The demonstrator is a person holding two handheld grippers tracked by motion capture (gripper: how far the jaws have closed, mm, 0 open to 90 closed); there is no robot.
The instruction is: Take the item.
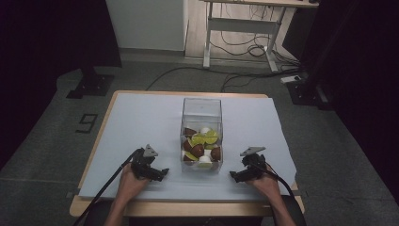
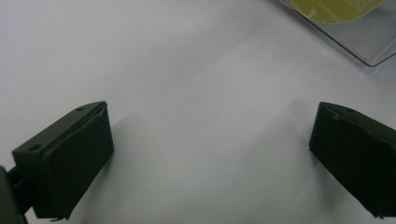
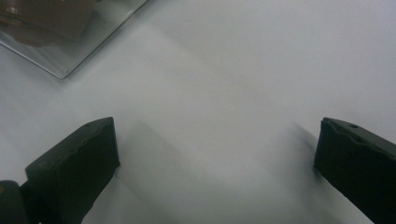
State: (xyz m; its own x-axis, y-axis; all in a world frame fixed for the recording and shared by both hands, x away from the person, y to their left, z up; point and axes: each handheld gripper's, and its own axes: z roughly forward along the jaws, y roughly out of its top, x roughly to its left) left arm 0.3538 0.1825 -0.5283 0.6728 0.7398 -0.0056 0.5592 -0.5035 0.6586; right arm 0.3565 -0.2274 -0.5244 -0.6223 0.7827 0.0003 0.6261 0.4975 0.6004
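A clear plastic box [image 1: 202, 109] stands in the middle of the table, holding several brown, green and white small pieces [image 1: 201, 143]. My left gripper [image 1: 158, 173] rests low on the white sheet, left of the box's near end, jaws wide apart and empty. In the left gripper view a corner of the box [image 2: 369, 42] shows at the upper right, beyond the open left gripper [image 2: 212, 154]. My right gripper [image 1: 236, 176] sits to the right of the box's near end, also open and empty. A corner of the box [image 3: 65, 42] appears at the upper left, past the right gripper [image 3: 217, 163].
A white sheet [image 1: 141, 122] covers the wooden table [image 1: 188, 207]. Beyond the table lie cables on the grey floor [image 1: 244, 75] and a desk frame [image 1: 240, 28]. Black stands [image 1: 91, 82] flank the table.
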